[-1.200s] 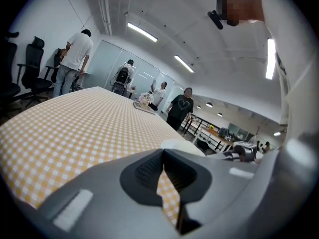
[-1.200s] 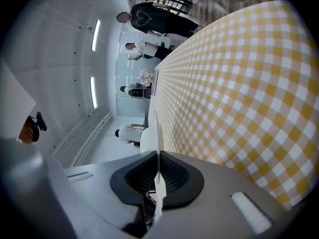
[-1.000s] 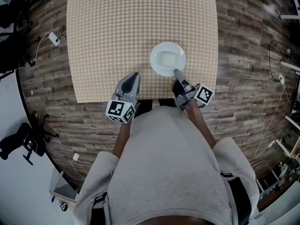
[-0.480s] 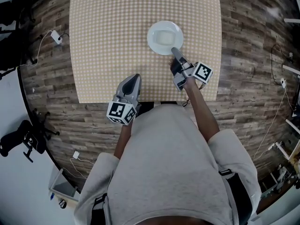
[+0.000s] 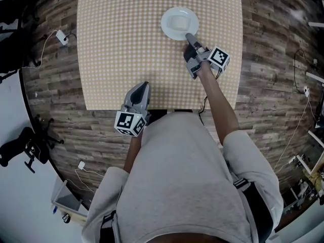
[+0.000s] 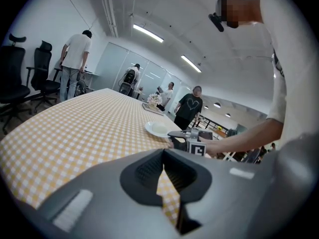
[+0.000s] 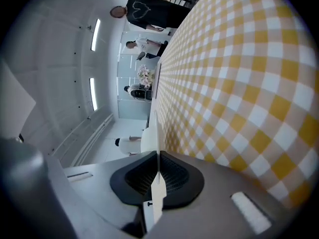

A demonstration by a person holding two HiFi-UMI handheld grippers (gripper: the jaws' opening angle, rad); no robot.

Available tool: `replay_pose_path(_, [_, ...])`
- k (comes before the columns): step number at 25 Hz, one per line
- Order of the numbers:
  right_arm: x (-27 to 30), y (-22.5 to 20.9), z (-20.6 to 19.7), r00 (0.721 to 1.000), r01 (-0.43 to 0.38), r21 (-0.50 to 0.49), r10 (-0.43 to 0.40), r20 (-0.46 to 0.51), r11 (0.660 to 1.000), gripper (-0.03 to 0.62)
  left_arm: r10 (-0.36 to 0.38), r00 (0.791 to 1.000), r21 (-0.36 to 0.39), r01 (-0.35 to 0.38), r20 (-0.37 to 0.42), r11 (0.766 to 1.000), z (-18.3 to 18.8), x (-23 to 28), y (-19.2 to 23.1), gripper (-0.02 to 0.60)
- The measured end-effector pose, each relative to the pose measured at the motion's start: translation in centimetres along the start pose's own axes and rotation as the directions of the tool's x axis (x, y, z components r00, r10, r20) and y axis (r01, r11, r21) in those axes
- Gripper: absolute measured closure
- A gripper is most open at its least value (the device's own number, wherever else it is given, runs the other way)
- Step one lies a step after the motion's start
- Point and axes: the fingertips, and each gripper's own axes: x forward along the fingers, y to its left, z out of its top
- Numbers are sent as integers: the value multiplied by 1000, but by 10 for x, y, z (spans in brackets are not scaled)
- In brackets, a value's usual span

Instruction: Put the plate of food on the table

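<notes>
An open-plan office or lab workspace: black swivel office chairs (image 6: 12,78) beside a long yellow-and-white checked tabletop (image 5: 126,44), glass partition walls (image 6: 114,68), ceiling strip lights (image 6: 147,33), a wood-plank floor (image 5: 273,59) with white charger cables (image 5: 61,36), and people (image 6: 76,59) standing about

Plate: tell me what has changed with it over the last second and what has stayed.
The plate has moved away from the person, farther across the table, with the right hand-held gripper clamped on its near rim throughout and that arm stretching out. The left hand-held gripper stayed shut and empty by the table's near edge.
</notes>
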Motion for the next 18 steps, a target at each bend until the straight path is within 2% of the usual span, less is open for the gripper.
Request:
replay_pose_path(4, [9, -2, 7, 1000, 24, 2, -24, -6, 1000, 580, 11, 1000, 0, -11, -2, 1000, -1, -4, 3, 572])
replay_pose_path(8, [16, -1, 6, 1000, 12, 6, -12, -14, 1000, 580, 14, 1000, -2, -14, 2, 1000, 0, -6, 7, 574])
replay_pose_path(18, [19, -11, 5, 991, 134, 57, -132, -26, 989, 582, 15, 1000, -8, -15, 25, 1000, 6, -9, 9, 574])
